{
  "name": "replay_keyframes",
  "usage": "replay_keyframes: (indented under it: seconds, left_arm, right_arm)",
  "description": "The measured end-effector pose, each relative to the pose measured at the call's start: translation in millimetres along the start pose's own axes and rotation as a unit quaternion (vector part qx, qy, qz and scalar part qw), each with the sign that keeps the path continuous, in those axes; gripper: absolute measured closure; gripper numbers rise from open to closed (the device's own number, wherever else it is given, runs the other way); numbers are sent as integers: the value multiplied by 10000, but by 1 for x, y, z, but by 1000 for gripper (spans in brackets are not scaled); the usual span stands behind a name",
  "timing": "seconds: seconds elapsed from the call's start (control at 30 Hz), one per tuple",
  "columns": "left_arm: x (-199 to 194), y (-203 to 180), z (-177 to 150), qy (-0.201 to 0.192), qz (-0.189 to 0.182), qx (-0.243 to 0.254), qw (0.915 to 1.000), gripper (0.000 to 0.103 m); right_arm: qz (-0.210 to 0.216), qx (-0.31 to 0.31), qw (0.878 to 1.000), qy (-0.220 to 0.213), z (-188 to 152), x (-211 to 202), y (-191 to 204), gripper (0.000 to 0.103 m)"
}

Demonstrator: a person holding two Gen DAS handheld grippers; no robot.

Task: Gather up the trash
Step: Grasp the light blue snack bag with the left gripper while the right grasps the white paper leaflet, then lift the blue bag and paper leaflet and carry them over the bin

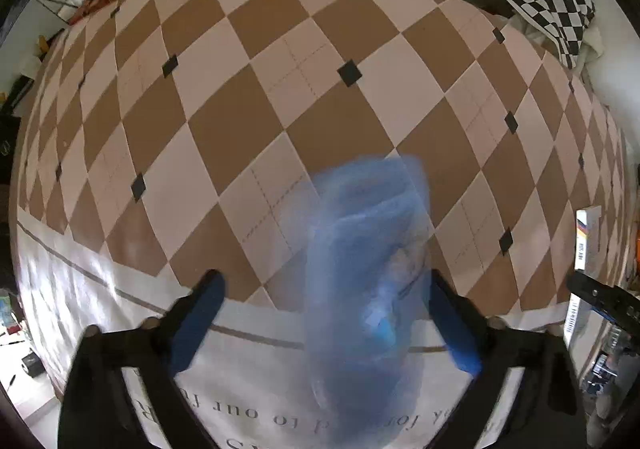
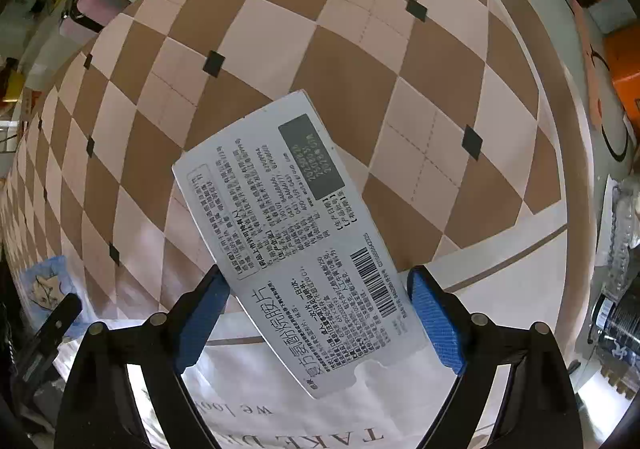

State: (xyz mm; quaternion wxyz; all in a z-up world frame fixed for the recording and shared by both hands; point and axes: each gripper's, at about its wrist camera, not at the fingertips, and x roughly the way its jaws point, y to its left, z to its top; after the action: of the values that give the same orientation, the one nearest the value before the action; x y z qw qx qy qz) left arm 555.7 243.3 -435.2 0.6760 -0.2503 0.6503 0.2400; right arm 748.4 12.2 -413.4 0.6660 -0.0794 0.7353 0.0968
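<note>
Left hand-held gripper (image 1: 326,289): jaws spread wide, blue pads apart. A translucent blue plastic bag (image 1: 368,277), motion-blurred, hangs between them nearer the right pad; whether it touches that pad cannot be told. Right hand-held gripper (image 2: 318,281): jaws apart with a white medicine box (image 2: 296,245) lying tilted between the pads, both edges at the pads; firm grip cannot be confirmed. Beneath the box lies the brown-and-pink checkered cloth (image 2: 348,61) covering the bench.
</note>
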Motion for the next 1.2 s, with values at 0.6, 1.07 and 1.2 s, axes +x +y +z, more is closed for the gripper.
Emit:
replay_keyframes:
  seconds: [0.6, 1.07, 1.2]
  left_arm:
    - [-59, 11, -40, -839, 60, 199, 9963, 85]
    - [-58, 3, -90, -838, 52, 322, 9959, 86]
    - [-50, 7, -98, -752, 117, 261, 9968, 86]
  right_arm:
    - [210, -409, 9984, -336, -35, -34, 8, 18]
    - [-120, -1037, 9945, -97, -59, -7, 21, 20]
    - [-427, -1266, 9910, -45, -59, 9, 30, 21]
